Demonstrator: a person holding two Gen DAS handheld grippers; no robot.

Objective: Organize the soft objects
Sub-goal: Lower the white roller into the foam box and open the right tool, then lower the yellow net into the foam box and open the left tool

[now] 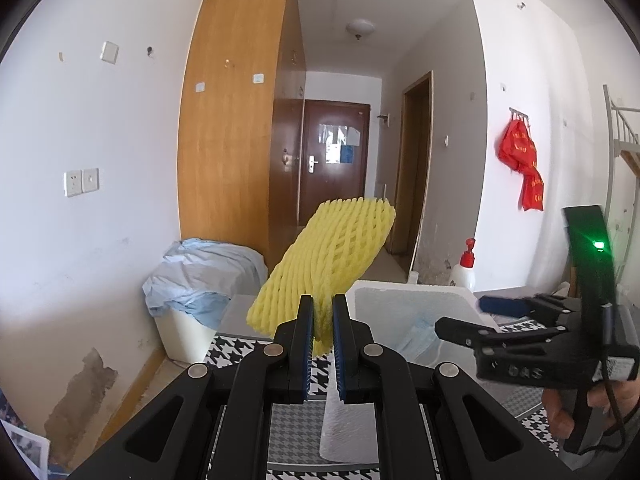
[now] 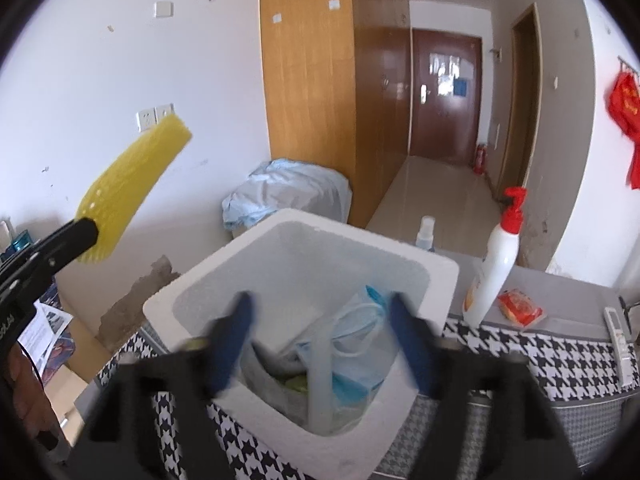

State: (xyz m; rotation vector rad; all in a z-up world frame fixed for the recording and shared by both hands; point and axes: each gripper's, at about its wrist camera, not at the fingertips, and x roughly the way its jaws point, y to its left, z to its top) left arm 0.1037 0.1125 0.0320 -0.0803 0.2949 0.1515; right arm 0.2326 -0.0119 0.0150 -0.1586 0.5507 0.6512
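White walls, a tall wooden wardrobe [image 1: 236, 112] and a dark door at the end of a corridor frame the scene; lower in both views a worktop [image 2: 560, 356] under a black-and-white houndstooth cloth carries a white foam box [image 2: 444, 272].

At lower centre of the left wrist view, the left claw [image 1: 322, 320] is pinched narrow on one end of a yellow foam net sleeve [image 1: 328, 256]. The sleeve stands up and leans toward the upper right, its free end in the air, just left of the box. Gripping it by the end probably keeps most of it free to drop into the opening.

The right claw [image 2: 324, 344] spreads wide at the bottom of the right wrist view, blurred, directly over the box mouth with nothing between its blue fingers [image 2: 236, 340]. Beneath it, inside the box, lie a clear plastic bag [image 2: 352, 344] with pale blue contents and other soft items; this looks like a delivery just let go.

A white pump bottle [image 2: 496, 264] with a red top and a small red packet [image 2: 520, 306] stand on the worktop to the right of the box, apart from it. My guess is the sleeve goes into the box next.
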